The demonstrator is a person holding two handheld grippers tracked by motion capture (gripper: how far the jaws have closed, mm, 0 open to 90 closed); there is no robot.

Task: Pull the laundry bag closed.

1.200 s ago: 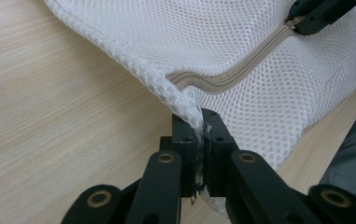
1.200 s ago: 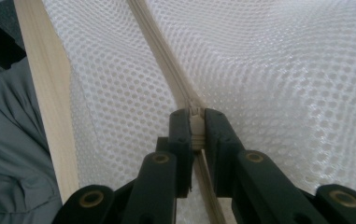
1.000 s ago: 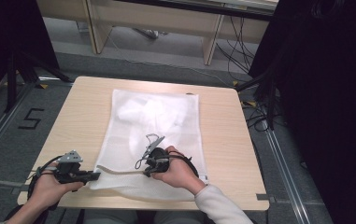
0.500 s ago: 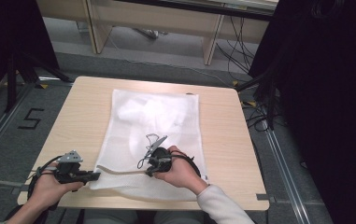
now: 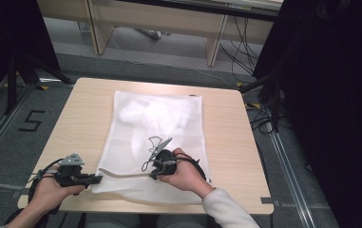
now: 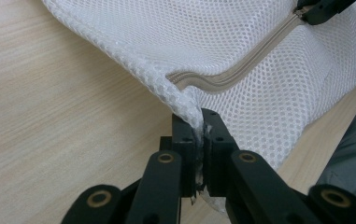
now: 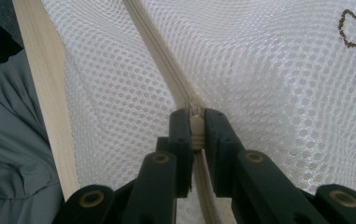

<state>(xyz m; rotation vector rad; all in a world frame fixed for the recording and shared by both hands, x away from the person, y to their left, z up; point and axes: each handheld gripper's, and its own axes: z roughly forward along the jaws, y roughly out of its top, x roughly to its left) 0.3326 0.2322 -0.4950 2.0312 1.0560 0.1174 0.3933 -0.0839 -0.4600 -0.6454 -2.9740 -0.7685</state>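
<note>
At the near edge of the desk [image 5: 226, 142], the left gripper [image 6: 200, 122] pinches the corner of the white mesh laundry bag [image 5: 157, 137] while the right gripper [image 7: 195, 122] is clamped on the zipper slider [image 7: 196, 127], so the zip-running step looks to be in hand. Next, the slider likely needs a steady pull along the beige zipper [image 6: 241, 70] while the corner is held taut. Farther in, a white item inside the bag is too blurred to identify.
</note>
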